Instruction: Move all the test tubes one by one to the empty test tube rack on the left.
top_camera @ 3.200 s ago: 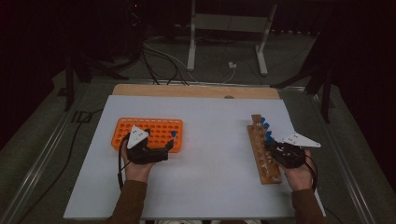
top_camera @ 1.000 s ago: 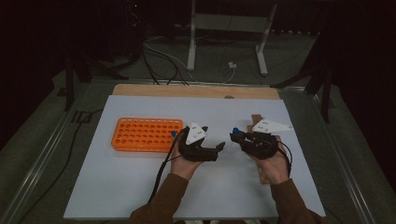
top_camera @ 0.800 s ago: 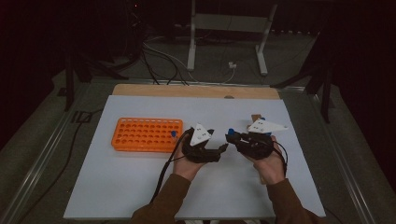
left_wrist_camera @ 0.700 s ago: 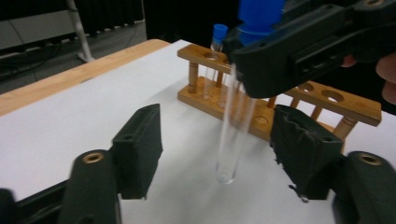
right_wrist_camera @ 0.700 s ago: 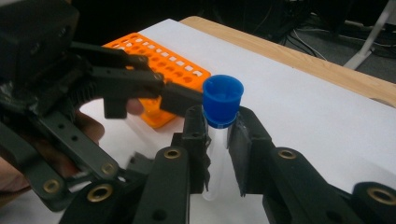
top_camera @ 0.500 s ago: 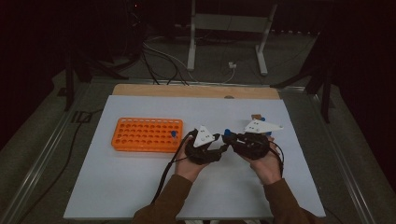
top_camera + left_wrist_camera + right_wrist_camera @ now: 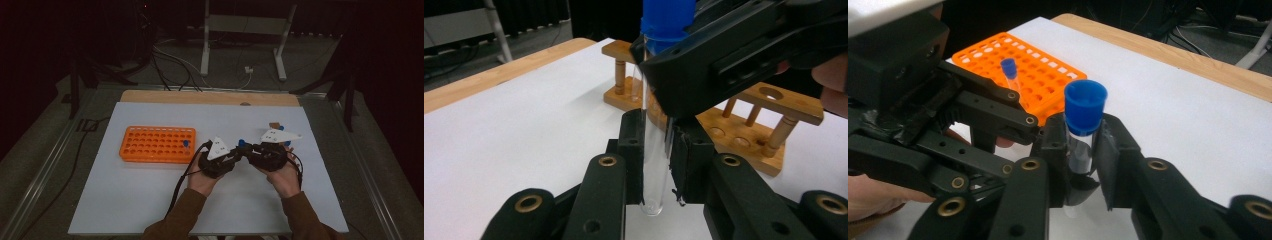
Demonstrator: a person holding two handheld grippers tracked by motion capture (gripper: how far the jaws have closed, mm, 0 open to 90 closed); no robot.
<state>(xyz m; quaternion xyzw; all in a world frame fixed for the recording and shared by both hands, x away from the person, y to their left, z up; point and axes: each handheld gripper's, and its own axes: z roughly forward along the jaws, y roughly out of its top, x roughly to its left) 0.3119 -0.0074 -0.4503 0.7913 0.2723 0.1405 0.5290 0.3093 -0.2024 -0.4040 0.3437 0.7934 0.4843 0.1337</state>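
A clear test tube with a blue cap (image 7: 241, 144) stands upright above the middle of the white table, held between both grippers. My right gripper (image 7: 1082, 145) is shut on the test tube (image 7: 1084, 105) just under its cap. My left gripper (image 7: 655, 150) is closed around the test tube (image 7: 655, 165) lower down, near its rounded bottom. In the high view my left gripper (image 7: 236, 155) and right gripper (image 7: 248, 150) meet tip to tip. The right gripper (image 7: 724, 50) crosses above my left jaws.
An orange tube rack (image 7: 157, 144) lies to the left with one blue-capped tube (image 7: 186, 145) in its near right corner. A wooden rack (image 7: 744, 130) stands behind the right hand, and a blue cap (image 7: 281, 127) shows there. Wooden table edge (image 7: 210, 96) runs along the back.
Both hands have come together at the table's middle. The right gripper carried the tube in from the wooden rack, and the left gripper left the orange rack and closed on the tube's lower part.
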